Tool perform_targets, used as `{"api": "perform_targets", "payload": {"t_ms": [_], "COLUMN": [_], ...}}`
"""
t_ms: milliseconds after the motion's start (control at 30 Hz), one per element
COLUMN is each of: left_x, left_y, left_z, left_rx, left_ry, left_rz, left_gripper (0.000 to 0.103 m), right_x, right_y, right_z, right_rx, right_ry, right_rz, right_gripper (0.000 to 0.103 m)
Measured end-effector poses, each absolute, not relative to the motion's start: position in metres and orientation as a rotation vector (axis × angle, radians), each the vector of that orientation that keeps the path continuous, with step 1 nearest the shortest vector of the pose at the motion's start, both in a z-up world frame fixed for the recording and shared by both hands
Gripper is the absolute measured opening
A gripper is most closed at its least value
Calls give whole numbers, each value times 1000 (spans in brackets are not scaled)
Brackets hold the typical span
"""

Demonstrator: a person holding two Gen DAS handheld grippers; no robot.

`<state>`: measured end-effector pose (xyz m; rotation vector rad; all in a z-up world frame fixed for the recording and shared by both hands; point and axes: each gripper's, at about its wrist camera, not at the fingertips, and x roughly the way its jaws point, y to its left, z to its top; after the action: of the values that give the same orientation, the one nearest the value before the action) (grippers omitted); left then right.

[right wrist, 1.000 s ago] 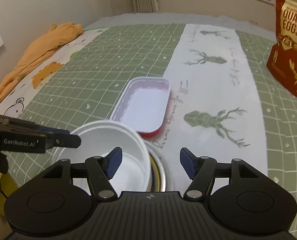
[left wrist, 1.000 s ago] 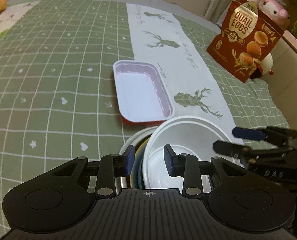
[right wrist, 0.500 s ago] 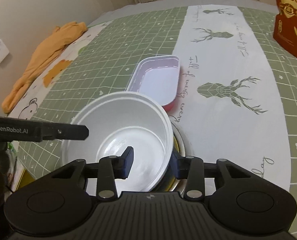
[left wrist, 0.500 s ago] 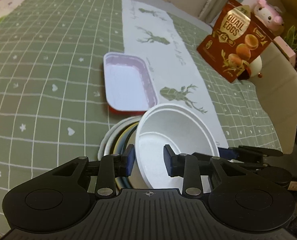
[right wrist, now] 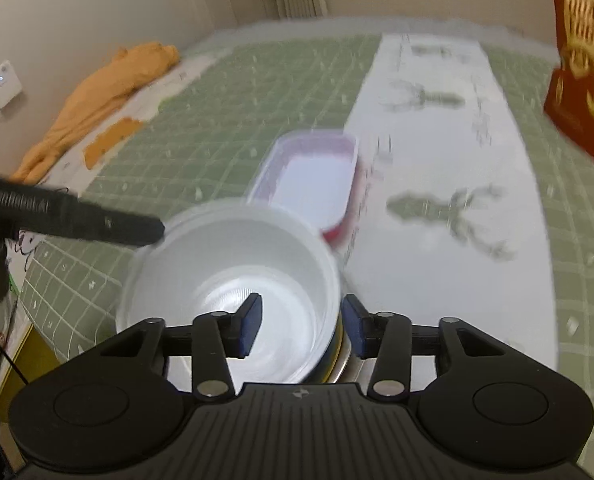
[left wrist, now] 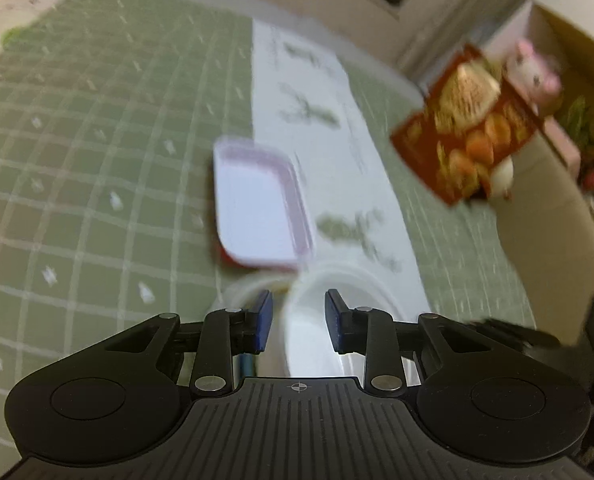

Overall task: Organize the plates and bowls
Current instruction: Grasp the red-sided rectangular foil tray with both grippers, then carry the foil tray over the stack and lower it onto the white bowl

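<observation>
A white bowl (right wrist: 233, 264) hangs tilted above a stack of bowls (right wrist: 337, 344) at the table's near edge. My left gripper (left wrist: 299, 316) has the bowl's (left wrist: 361, 280) left wall between its jaws, which are closing and gripping it. In the right wrist view, the left gripper's finger (right wrist: 97, 220) meets the rim. My right gripper (right wrist: 302, 322) straddles the bowl's right wall, one pad inside and one outside. Its jaws are opening and the pads stand off the wall. A shallow rectangular tray (right wrist: 313, 176) with a pink rim lies just beyond the stack; its point in the left wrist view is (left wrist: 257, 208).
A red quail-egg bag (left wrist: 461, 136) stands at the far right, with a pink plush toy (left wrist: 537, 72) behind it. An orange cloth (right wrist: 109, 92) lies at the far left. A white deer-print runner (right wrist: 437, 160) crosses the green checked tablecloth (left wrist: 97, 200).
The right gripper closed onto the bowl's right wall, then widened again. The left gripper rose and rolled with the white bowl, which now sits tilted higher over the stack.
</observation>
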<state>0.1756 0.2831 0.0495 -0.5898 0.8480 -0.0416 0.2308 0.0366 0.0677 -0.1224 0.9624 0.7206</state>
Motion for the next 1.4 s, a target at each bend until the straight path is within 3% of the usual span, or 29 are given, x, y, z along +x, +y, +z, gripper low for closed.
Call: {"api": "perform_targets", "payload": {"t_ms": [133,267,433,567,633,733,967,1067,1400], "left_x": [188,226,280,311,321,332,344,344,304], "left_y": [306,321,333,339,339,335,323,316,279], "left_z": [57,39,-4,-34,-46,-60,-84,-71,44], "left_rx": [-563,-554,-566,-595,-601,-593,-597,-614,-497], "left_ry": [764,801,915,969,982,1011,1052,1032,823], "left_rz": [50,77,77,81,78,79,22,-26,-92], "left_gripper": [31,31,31,31,31,32,31,26,26], "right_x": [242,267,314,366,384,402,402,395,352], "right_y": [34,43,62,66,68,76,97,105,78], "right_z": [96,103,76,40,19,-11,-55,-51,63], "right_rx": [-165,-270,-314,-109,-17,45,100,50,-25], "right_ry": [820,683,689,903,980,1069,1215,1191,892], "right_rz": [666,555,497,614,631,636,719,742,730], "right_gripper": [67,86,86,86,78,51,32,22,22]}}
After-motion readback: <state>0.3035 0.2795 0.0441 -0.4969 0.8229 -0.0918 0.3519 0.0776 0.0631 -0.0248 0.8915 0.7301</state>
